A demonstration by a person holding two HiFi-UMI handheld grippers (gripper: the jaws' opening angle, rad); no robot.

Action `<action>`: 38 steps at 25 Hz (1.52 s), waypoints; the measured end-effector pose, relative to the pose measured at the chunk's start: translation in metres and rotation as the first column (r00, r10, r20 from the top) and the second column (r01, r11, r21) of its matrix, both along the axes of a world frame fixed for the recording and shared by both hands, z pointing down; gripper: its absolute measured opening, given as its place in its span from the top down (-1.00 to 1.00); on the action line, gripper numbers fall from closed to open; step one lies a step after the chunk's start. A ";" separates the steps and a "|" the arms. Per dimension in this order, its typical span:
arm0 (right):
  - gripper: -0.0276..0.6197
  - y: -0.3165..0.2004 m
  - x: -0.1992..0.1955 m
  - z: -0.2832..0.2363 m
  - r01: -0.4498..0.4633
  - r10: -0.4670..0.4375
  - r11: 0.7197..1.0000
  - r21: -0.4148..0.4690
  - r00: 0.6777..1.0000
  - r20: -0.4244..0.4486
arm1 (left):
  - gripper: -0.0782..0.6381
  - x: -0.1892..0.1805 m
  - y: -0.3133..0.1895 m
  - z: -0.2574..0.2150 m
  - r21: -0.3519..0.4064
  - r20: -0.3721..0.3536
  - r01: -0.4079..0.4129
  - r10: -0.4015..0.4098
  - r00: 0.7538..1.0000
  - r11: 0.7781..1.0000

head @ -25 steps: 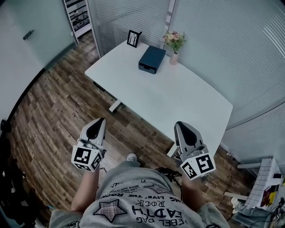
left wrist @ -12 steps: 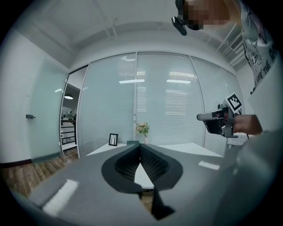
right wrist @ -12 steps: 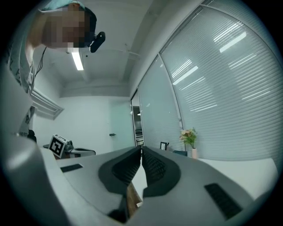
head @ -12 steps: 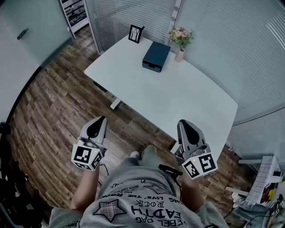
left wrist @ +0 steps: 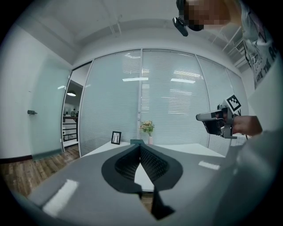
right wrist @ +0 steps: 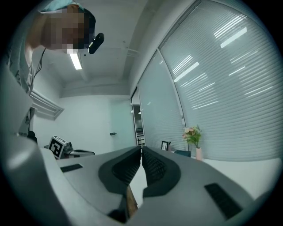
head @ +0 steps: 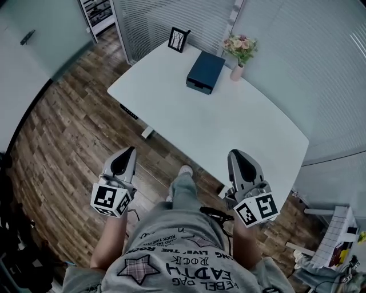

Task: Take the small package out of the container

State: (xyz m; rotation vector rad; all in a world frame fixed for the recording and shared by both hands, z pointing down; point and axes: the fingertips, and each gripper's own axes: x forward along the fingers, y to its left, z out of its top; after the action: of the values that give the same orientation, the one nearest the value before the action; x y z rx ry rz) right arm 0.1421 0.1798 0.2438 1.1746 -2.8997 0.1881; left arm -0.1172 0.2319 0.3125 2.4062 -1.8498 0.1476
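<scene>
A dark blue box-like container (head: 206,71) lies at the far end of the white table (head: 229,134); no small package shows. My left gripper (head: 127,152) hangs over the wooden floor, short of the table's near edge, jaws shut and empty. My right gripper (head: 235,155) is level with it at the table's near right edge, also shut and empty. In the left gripper view the jaws (left wrist: 140,147) meet, with the container (left wrist: 136,141) small behind them and the right gripper (left wrist: 216,121) at the right. In the right gripper view the jaws (right wrist: 141,152) meet too; the container (right wrist: 182,153) is far off.
A small picture frame (head: 179,39) and a vase of flowers (head: 240,51) stand beside the container at the table's far end. Glass walls with blinds run behind the table. A shelf unit (head: 98,14) stands at the far left, and a cluttered white rack (head: 340,240) at the right.
The person has stepped toward the table: it has slid nearer and a leg has swung forward between the grippers. Both grippers stay shut and level.
</scene>
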 end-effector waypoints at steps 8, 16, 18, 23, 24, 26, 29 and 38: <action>0.86 -0.062 -0.020 0.001 0.020 -0.020 1.000 -0.004 1.000 0.011 | 0.75 -0.015 -0.054 0.003 -0.013 0.006 0.006 -0.006 1.000 1.000; 0.86 -0.129 -0.014 0.001 -0.004 0.004 1.000 -0.019 1.000 0.014 | 0.75 -0.012 -0.124 -0.001 -0.012 0.010 -0.025 0.025 1.000 1.000; 0.86 -0.145 -0.011 -0.001 -0.009 0.009 1.000 -0.014 1.000 0.009 | 0.75 -0.007 -0.142 -0.002 -0.014 0.010 -0.035 0.036 0.999 0.999; 0.86 -0.183 0.001 0.000 -0.009 0.010 1.000 -0.024 1.000 0.024 | 0.75 0.002 -0.185 -0.007 -0.007 0.010 -0.039 0.039 0.999 0.999; 0.86 -0.189 0.001 0.002 -0.004 0.004 1.000 -0.030 1.000 0.027 | 0.75 0.004 -0.192 -0.006 -0.009 0.013 -0.042 0.042 0.999 0.999; 0.86 -0.197 0.000 0.007 0.011 -0.010 0.999 -0.044 1.000 0.026 | 0.75 0.007 -0.202 -0.005 -0.014 0.014 -0.048 0.048 0.999 0.999; 0.86 -0.209 -0.005 0.010 0.019 -0.018 0.998 -0.055 1.000 0.022 | 0.75 0.010 -0.214 -0.004 -0.021 0.020 -0.063 0.063 0.998 0.998; 0.86 -0.231 -0.008 0.016 -0.035 0.037 0.997 -0.071 0.999 0.024 | 0.75 0.001 -0.246 0.004 -0.044 0.035 -0.107 0.109 0.993 0.993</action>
State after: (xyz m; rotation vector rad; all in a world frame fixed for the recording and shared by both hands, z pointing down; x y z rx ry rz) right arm 0.1337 -0.0509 0.2594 1.2230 -2.8687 0.3061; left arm -0.1158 -0.0140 0.3163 2.4922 -1.7136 0.2396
